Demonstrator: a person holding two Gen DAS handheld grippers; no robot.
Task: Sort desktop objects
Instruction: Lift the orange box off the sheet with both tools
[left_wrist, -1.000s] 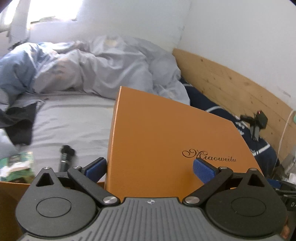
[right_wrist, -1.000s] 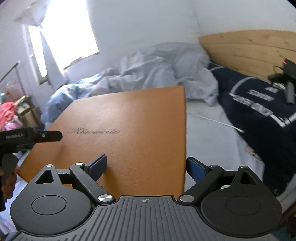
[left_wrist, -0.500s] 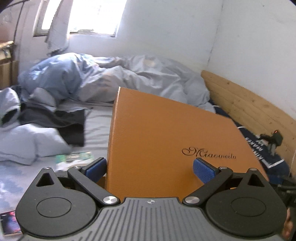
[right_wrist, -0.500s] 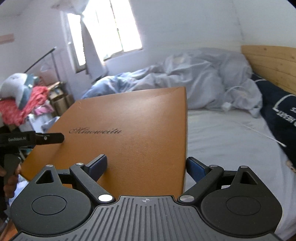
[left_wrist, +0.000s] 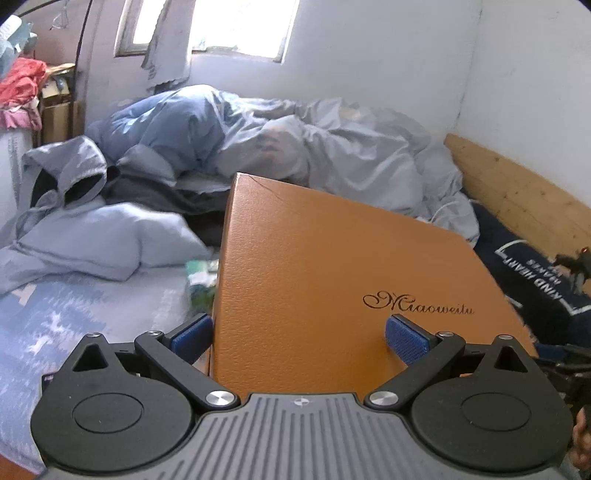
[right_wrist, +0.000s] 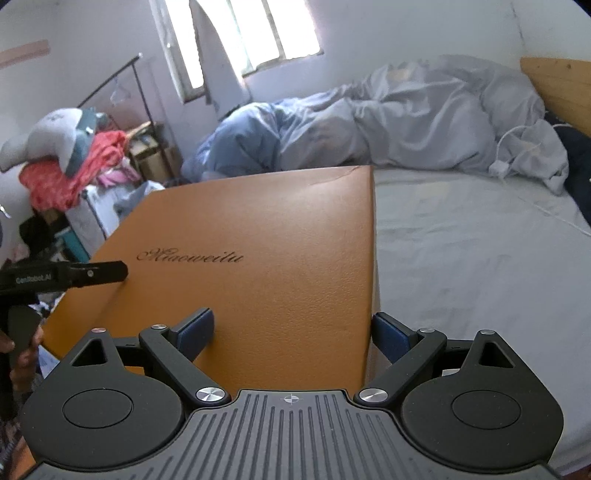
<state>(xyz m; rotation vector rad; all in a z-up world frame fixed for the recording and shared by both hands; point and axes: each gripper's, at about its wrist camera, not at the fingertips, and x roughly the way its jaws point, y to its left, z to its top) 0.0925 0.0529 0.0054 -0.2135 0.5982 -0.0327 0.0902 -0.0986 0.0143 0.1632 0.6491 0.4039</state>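
Note:
An orange leather-look mat (left_wrist: 332, 280) with "Miaoweitu" script is held up off the bed by both grippers. My left gripper (left_wrist: 299, 336) is shut on its left corner, one blue pad on top, one beneath. My right gripper (right_wrist: 291, 332) is shut on the mat's (right_wrist: 258, 258) right corner the same way. The left gripper's black body (right_wrist: 55, 277) shows at the left of the right wrist view.
A bed with a grey sheet (right_wrist: 461, 258) and a rumpled blue-grey duvet (left_wrist: 295, 140) lies ahead. A green packet (left_wrist: 201, 277) lies on the sheet left of the mat. A wooden headboard (left_wrist: 517, 199) and dark blue pillow (left_wrist: 535, 280) are right. Clothes pile (right_wrist: 74, 166) stands far left.
Both grippers have lifted and swung left with the mat. The window and the left side of the room have come into view. The grip is unchanged.

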